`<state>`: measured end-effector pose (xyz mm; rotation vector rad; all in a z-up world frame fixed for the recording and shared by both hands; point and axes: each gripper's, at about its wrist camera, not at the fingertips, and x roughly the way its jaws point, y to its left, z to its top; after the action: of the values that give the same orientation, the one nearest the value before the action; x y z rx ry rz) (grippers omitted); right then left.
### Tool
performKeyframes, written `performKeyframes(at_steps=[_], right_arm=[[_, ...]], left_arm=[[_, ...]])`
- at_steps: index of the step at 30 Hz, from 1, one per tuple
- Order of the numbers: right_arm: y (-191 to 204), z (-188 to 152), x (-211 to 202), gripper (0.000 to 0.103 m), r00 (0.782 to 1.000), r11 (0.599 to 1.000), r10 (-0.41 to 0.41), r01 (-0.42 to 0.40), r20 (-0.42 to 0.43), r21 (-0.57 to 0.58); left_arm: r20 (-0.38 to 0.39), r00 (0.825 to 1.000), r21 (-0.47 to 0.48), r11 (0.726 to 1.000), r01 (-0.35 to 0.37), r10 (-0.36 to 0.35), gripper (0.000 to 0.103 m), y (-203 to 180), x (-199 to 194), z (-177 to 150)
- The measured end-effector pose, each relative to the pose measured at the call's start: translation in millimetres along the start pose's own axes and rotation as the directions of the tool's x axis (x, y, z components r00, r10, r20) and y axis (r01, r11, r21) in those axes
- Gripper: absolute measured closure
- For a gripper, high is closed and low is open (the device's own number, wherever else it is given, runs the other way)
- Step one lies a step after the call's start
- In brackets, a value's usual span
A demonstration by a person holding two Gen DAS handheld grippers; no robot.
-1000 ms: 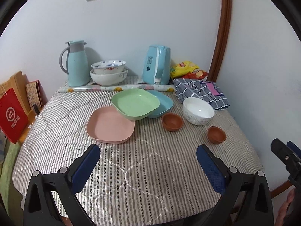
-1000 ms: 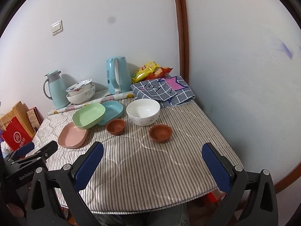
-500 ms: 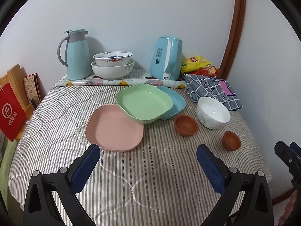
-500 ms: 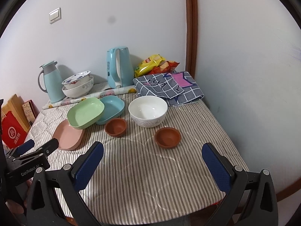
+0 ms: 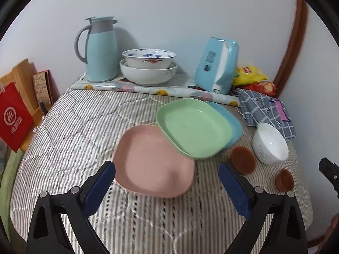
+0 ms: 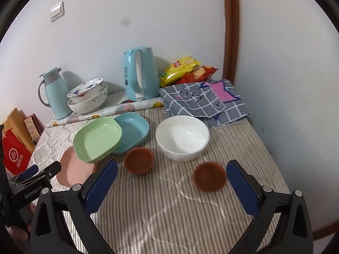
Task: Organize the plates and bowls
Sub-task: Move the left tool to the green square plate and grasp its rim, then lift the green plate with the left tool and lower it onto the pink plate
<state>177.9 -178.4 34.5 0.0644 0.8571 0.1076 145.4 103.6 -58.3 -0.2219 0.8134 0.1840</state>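
A pink plate lies on the striped table, with a green plate overlapping it and a blue plate. A white bowl and two small brown bowls sit to the right. My left gripper is open and empty, just above the pink plate's near edge. My right gripper is open and empty, near the brown bowls and white bowl. The green plate and blue plate show at its left.
At the back stand a teal thermos, two stacked china bowls, a blue kettle, a rolled sheet, snack bags and a checked cloth. A red bag hangs beyond the table's left edge.
Both grippers have moved forward over the table toward the dishes. The left one now hovers at the pink plate. Both stay open and empty.
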Motion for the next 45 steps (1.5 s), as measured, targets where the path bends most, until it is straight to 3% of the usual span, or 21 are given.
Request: performKeyframes(at_steps=[3,9,18,22,24,33,38,41,45], right_arm=[[12,8,16,0.005,1.0,1.0,0.013,-0.013,-0.014,-0.026],[30,19,50,0.014,0.998,0.998,0.043,-0.046,-0.052,-0.051],[47,29,103,0.04,0.988,0.995,0.084,-0.091,-0.128,-0.049],[54,31,125,0.046,0.983,0.993,0.094,-0.104,-0.158,-0.052],[58,33,135,0.048,0.98,0.992,0.105,-0.115,-0.17,-0.051],[83,33,162,0.052,0.967,0.985,0.146,-0.162,-0.21,-0.063],[92,29,176,0.054,0.958,0.983,0.146,-0.169,-0.249,-0.073],[96,28,183,0.061,0.952,0.982,0.15,-0.175,-0.268,-0.074],[101,27,191,0.086,0.943,0.979,0.157,-0.187,-0.292,-0.079]], left_arm=[[-0.01,1.0,-0.016,1.0,-0.009,0.009,0.007,6,11,7],[-0.044,0.999,-0.014,1.0,-0.011,0.01,0.018,13,37,18],[-0.076,0.997,0.004,1.0,-0.006,0.006,0.035,13,73,37],[-0.089,0.996,0.021,1.0,-0.008,0.01,0.044,13,90,47],[-0.089,0.996,0.031,0.999,-0.01,0.012,0.049,12,96,52],[-0.102,0.995,0.098,0.995,-0.003,0.013,0.053,1,122,64],[-0.122,0.993,0.089,0.996,0.006,0.004,0.063,4,137,64],[-0.13,0.991,0.096,0.995,0.019,-0.007,0.074,3,143,64],[-0.137,0.99,0.111,0.993,0.038,-0.023,0.092,1,148,64]])
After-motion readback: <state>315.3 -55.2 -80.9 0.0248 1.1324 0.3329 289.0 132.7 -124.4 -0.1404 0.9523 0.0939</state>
